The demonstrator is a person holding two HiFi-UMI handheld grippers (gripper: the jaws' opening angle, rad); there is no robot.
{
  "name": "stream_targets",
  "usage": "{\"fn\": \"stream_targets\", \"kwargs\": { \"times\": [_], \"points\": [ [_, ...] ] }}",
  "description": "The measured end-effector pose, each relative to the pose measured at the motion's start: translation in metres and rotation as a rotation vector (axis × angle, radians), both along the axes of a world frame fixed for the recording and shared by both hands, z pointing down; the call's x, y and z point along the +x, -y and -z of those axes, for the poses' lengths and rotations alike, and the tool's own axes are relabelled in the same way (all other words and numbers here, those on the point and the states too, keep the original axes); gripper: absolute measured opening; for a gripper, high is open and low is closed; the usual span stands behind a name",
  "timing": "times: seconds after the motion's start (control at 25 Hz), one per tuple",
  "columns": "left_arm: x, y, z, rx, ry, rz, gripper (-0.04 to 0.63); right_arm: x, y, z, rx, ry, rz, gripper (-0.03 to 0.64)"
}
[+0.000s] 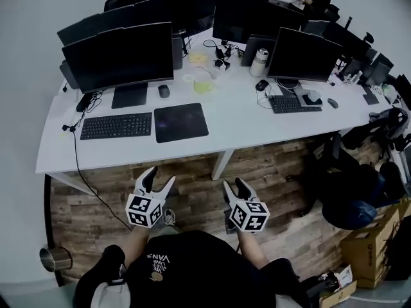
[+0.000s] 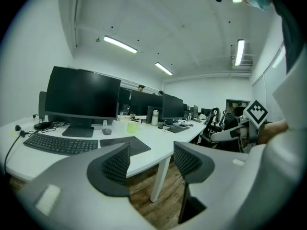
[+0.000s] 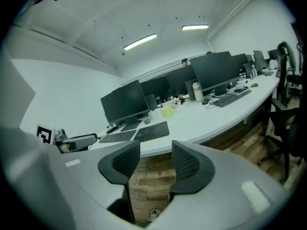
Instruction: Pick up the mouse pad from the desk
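— Tongs first: how did yours stand?
— Left tongs (image 1: 160, 177) and right tongs (image 1: 234, 186) both gaped wide with nothing between the jaws. I held them low over the wooden floor (image 1: 270, 165), short of the desk's front edge.
— And the mouse pad?
— The mouse pad (image 1: 181, 122) lay flat on the desk (image 1: 237, 133) near that front edge, just right of the keyboard (image 1: 116, 126). The mouse (image 1: 164, 90) sat beyond it. The pad was untouched and well apart from both tongs.
— Which step, then?
— The approach, I judged, with no grasp begun. Next, one pair had to reach forward to the pad's near edge. The pad lay flush, so a jaw had to work under a corner before closing and lifting.
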State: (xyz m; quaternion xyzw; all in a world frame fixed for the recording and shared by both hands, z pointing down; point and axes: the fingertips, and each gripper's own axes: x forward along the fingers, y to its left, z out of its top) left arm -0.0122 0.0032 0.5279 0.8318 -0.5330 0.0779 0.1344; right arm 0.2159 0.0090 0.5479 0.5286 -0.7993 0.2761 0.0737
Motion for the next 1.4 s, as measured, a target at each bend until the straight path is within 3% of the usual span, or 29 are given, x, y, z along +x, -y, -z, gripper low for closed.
{"fn": "stream_targets", "kwargs": {
  "times": [0.12,0.4,0.68,1.04,1.4],
  "points": [
    [-0.021,0.027,-0.002,-0.004,0.002,-0.033,0.259,-0.011,0.023,-0.01,-0.029,-0.017,-0.08,0.195],
    [-0.091,0.08,-0.013,-0.033,0.031,-0.084,0.264,-0.07,0.072,-0.028,-0.069,-0.029,-0.154,0.195],
    [-0.138,0.121,-0.024,-0.046,0.054,-0.139,0.272,-0.101,0.096,-0.038,-0.094,-0.02,-0.249,0.195],
    [-0.152,0.154,-0.047,-0.094,0.056,-0.163,0.273,-0.106,0.125,-0.052,-0.134,-0.061,-0.268,0.195],
    [-0.15,0.193,-0.071,-0.192,0.111,-0.162,0.273,-0.094,0.176,-0.081,-0.189,-0.102,-0.241,0.195]
  ]
}}
